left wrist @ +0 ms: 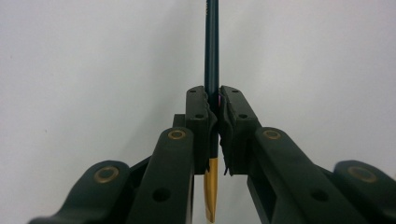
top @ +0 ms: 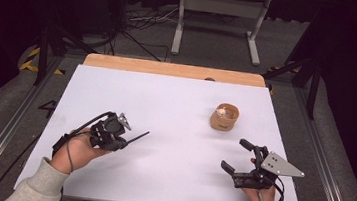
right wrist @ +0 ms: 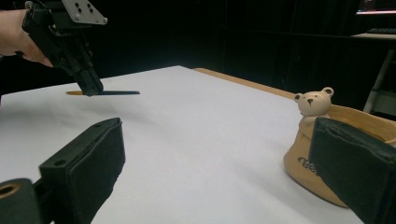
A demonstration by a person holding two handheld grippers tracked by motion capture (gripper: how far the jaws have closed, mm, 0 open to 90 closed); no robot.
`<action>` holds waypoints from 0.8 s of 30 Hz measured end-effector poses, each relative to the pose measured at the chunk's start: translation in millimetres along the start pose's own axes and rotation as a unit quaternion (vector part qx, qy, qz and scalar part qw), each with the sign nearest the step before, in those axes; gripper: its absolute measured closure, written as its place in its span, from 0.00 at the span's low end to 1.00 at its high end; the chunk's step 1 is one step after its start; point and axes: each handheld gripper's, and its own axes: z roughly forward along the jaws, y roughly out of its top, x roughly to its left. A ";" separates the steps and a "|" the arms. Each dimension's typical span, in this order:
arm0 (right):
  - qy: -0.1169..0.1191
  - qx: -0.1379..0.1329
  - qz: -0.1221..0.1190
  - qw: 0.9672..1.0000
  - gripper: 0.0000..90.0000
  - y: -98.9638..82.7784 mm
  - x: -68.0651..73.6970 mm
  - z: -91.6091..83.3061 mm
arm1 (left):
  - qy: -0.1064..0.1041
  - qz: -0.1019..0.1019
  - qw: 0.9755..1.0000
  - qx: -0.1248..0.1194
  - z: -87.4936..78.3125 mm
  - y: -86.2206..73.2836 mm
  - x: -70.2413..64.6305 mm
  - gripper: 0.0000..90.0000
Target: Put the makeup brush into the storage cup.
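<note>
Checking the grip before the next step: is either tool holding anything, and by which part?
The left tool holds a pen near its gold end. The right tool is open, holding nothing.

Black claws – brass screws, grey plate; grey sleeves.

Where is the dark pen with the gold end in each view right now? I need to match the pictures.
High view: the dark pen with the gold end sticks out of the left gripper, left of centre.
Left gripper view: it runs up the middle, clamped between the jaws.
Right gripper view: upper left, level above the table.
Shared landmark: the white table top.
</note>
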 end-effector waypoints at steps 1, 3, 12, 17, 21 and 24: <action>0.001 0.000 0.000 1.000 0.05 0.1 0.3 0.3 | -0.001 0.002 1.000 -0.002 -0.8 2.0 -2.3 0.92; 0.002 -0.001 -0.001 1.000 0.05 0.2 0.8 1.1 | -0.003 0.008 1.000 -0.003 -1.8 4.7 -4.7 0.92; 0.013 0.004 -0.011 1.000 0.05 1.7 6.8 6.0 | -0.017 0.050 0.998 -0.024 -9.9 24.4 -23.6 0.92; 0.021 0.007 -0.015 1.000 0.05 1.9 10.1 9.8 | -0.027 0.084 0.996 -0.030 -11.3 33.4 -33.0 0.92; 0.030 0.012 -0.020 0.999 0.06 1.9 12.5 13.6 | -0.035 0.093 0.994 -0.033 -11.3 38.0 -37.8 0.92; 0.057 0.007 -0.029 0.998 0.06 3.5 15.8 19.1 | -0.053 0.102 0.992 -0.044 -12.1 41.6 -40.8 0.92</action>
